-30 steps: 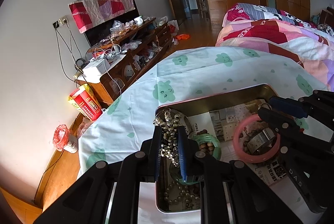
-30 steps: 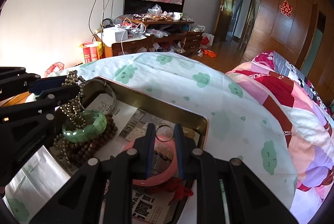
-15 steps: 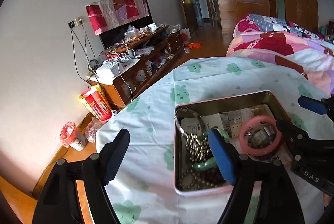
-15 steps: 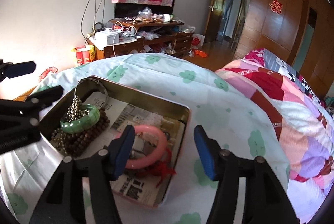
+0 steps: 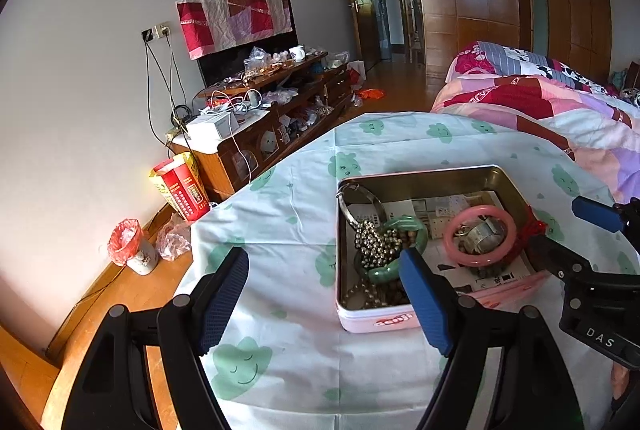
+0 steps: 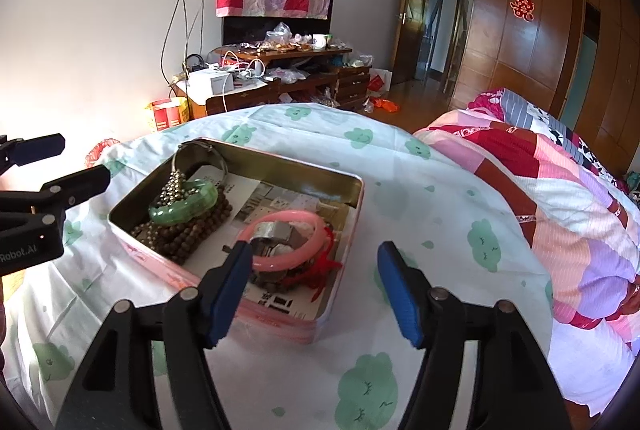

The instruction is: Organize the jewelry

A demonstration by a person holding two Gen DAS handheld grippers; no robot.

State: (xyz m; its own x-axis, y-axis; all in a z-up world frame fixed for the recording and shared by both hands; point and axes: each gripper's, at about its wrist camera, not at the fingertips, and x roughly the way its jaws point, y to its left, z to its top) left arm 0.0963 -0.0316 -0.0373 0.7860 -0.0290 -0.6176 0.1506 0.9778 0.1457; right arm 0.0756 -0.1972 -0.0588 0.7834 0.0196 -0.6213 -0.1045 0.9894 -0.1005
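A second ago my left gripper (image 5: 324,296) was pinched on the shiny bead chain (image 5: 374,242) and my right gripper (image 6: 316,288) was pinched on the pink bangle (image 6: 286,244). Now both have let go. My left fingers stand wide apart with nothing between them. My right fingers have just been opening, and nothing is between them either. Both tools have pulled back from the tin (image 5: 420,177), so I see more of it.

The bead chain lies in the left end of the tin, draped over the green bangle (image 5: 394,250), with brown beads (image 6: 188,234) beside it. The pink bangle lies in the right end, around a silver ring-shaped piece (image 5: 482,236).

The tin sits on the cloud-print sheet (image 6: 400,189). There is bare sheet all around it, most on the far side. The sheet's left edge drops to the wood floor (image 5: 132,294).
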